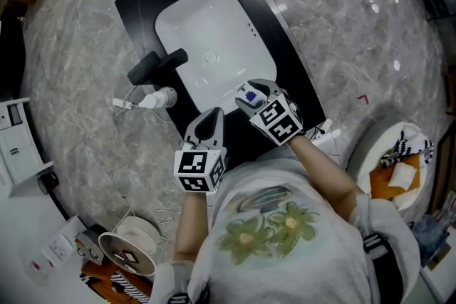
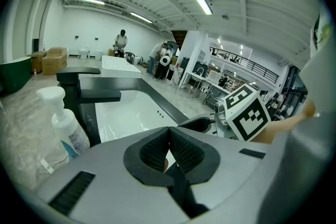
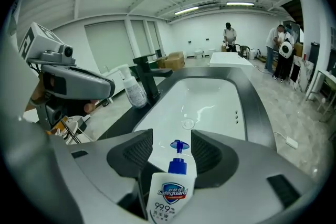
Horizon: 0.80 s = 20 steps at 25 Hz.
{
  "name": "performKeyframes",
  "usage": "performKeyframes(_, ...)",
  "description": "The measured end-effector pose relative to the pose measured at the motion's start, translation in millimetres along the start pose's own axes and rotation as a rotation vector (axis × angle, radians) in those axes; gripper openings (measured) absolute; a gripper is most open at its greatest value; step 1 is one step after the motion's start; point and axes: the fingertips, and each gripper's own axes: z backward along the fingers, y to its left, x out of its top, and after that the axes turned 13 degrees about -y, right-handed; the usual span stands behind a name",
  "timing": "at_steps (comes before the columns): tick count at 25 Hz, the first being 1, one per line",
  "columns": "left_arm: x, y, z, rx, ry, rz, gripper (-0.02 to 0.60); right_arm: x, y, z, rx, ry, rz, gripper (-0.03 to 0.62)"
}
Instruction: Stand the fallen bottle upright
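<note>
Straddling the seemingly upright soap bottle (image 3: 171,191) at the sink's (image 1: 214,18) five o'clock, spread right tool (image 3: 172,138) is finishing; only withdrawal remaining.

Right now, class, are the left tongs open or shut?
Shut. In the left gripper view the left tongs have their ribbed jaws closed against each other at the tips, and nothing sits between them.

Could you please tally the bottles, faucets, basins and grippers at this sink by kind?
Bottles: 2 (blue-pump soap bottle, white pump bottle)
Faucets: 1 (black faucet)
Basins: 1 (white basin)
Grippers: 2 (left gripper, right gripper)
Total: 6
</note>
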Motion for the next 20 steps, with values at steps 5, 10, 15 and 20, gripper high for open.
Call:
performKeyframes(5,-8,8,-7,0.009,0.014,0.026,0.018,-12,-7,-18,0.002,0.064,0.006,0.209)
performKeyframes(10,-14,18,-15,0.014,0.026,0.04,0.018,-19,-13,-37,0.009,0.112,0.025,0.209)
performKeyframes(15,-18,22,-20,0.014,0.037,0.053,0.018,-29,-14,-46,0.012,0.174,0.033,0.209)
performKeyframes(20,-22,27,-27,0.01,0.049,0.056,0.018,-37,-21,-56,-0.012,0.213,0.038,0.209)
